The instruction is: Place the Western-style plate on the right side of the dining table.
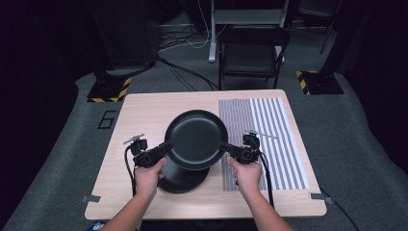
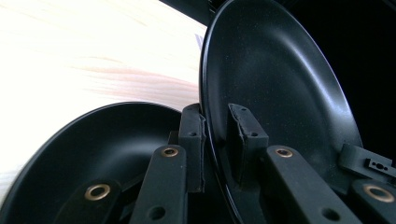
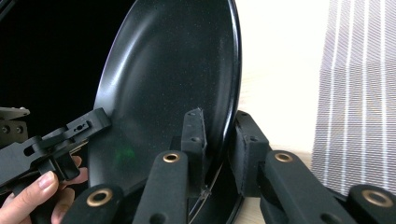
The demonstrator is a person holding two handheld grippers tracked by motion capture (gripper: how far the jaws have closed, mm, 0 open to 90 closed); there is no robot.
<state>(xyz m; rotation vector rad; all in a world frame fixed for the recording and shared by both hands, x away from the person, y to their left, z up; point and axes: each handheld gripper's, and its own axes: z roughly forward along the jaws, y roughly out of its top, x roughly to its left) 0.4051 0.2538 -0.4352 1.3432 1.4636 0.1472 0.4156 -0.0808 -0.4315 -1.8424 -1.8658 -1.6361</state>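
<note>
A black plate (image 1: 196, 138) hangs in the air over the table, held at opposite edges by both grippers. My left gripper (image 1: 163, 148) is shut on its left rim, and my right gripper (image 1: 229, 148) is shut on its right rim. Under it a stack of black plates (image 1: 180, 180) rests on the wooden table (image 1: 144, 115). In the left gripper view the raised plate (image 2: 275, 88) sits clamped between the jaws, above the stacked plate (image 2: 107, 144). The right gripper view has the plate (image 3: 173, 79) pinched at its edge, with the left gripper (image 3: 100, 120) at its far side.
A grey striped mat (image 1: 269, 134) covers the right part of the table. A black chair (image 1: 252, 53) stands beyond the far edge. Cables lie on the grey floor behind, and hazard-striped stand bases (image 1: 109, 89) sit at both far corners.
</note>
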